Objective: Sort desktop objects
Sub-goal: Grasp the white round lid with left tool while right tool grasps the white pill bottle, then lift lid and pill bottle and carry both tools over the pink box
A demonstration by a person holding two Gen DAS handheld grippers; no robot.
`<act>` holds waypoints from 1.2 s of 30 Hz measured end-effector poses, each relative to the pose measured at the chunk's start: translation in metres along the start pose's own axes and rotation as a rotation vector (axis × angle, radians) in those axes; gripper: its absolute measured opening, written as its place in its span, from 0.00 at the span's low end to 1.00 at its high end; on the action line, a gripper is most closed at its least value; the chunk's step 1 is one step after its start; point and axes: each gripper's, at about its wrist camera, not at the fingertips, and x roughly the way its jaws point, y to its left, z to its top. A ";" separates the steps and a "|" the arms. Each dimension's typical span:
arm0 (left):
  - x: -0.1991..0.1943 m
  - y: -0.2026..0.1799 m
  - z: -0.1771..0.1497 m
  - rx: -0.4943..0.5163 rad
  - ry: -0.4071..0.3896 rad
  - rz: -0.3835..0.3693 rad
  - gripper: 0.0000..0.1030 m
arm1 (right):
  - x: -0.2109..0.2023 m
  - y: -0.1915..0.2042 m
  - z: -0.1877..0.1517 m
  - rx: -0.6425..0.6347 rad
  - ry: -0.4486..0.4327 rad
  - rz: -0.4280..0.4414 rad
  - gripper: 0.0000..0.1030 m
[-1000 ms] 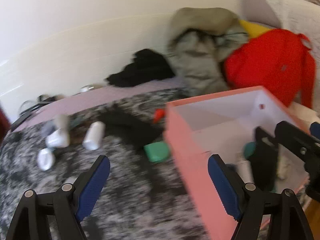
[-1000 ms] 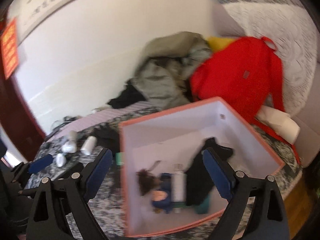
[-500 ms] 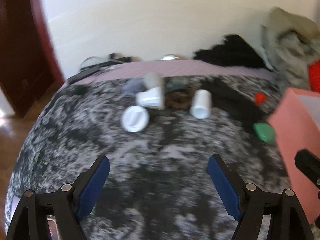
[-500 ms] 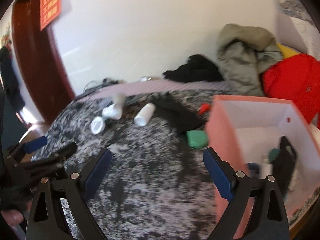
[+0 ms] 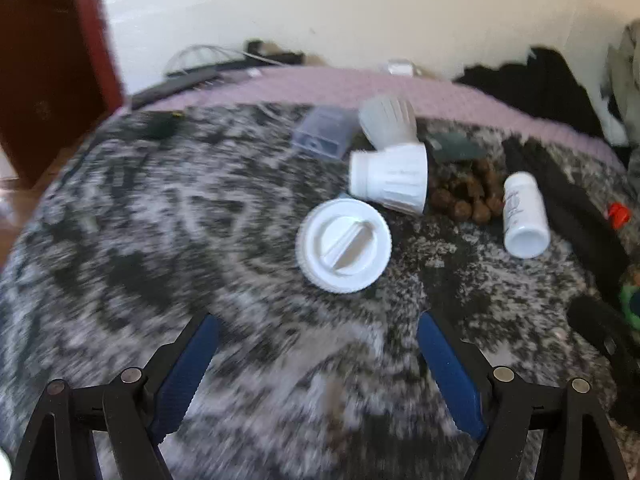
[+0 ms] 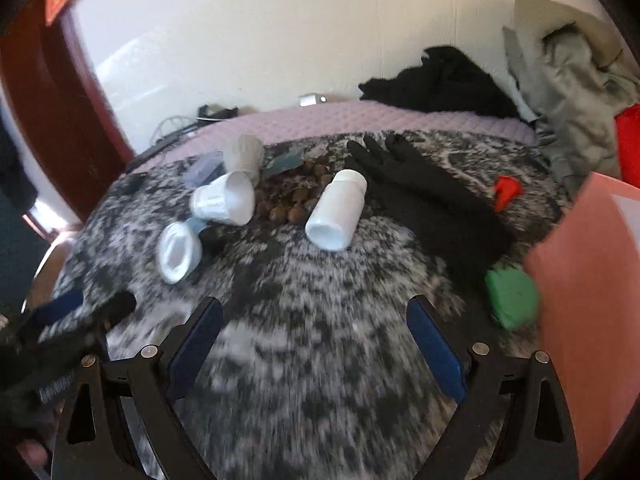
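We hold 2 grippers above the patterned blanket, both tilted downward. Our left gripper has its blue-padded jaws spread wide, with nothing between them. Our right gripper is likewise spread wide and empty, pads clear of everything. In the right wrist view, the left gripper shows blurred at the left edge; in the left wrist view, a black part of the right gripper shows at the right edge.

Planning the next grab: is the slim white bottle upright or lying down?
Lying down: the slim white bottle rests on its side on the blanket, base toward the camera.
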 end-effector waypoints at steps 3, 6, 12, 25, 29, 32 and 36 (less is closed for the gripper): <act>0.029 -0.009 0.009 0.050 0.032 0.004 0.83 | 0.041 -0.005 0.012 0.046 0.053 -0.019 0.92; 0.053 -0.018 0.019 0.090 0.030 0.005 0.83 | 0.080 -0.011 0.021 0.076 0.103 -0.022 0.92; 0.091 -0.012 0.027 0.034 0.018 -0.029 0.81 | 0.121 -0.019 0.038 0.075 0.063 -0.033 0.92; 0.007 -0.016 -0.015 0.091 0.011 -0.002 0.61 | 0.061 -0.030 0.013 0.013 0.099 -0.036 0.44; -0.035 -0.024 -0.050 0.111 0.016 0.025 0.61 | 0.018 -0.032 -0.026 0.002 0.134 -0.035 0.44; -0.070 -0.032 -0.072 0.116 -0.001 0.040 0.61 | -0.014 -0.036 -0.049 0.050 0.170 0.027 0.44; -0.119 -0.043 -0.095 0.107 -0.045 0.071 0.61 | -0.067 -0.030 -0.085 0.026 0.155 0.056 0.44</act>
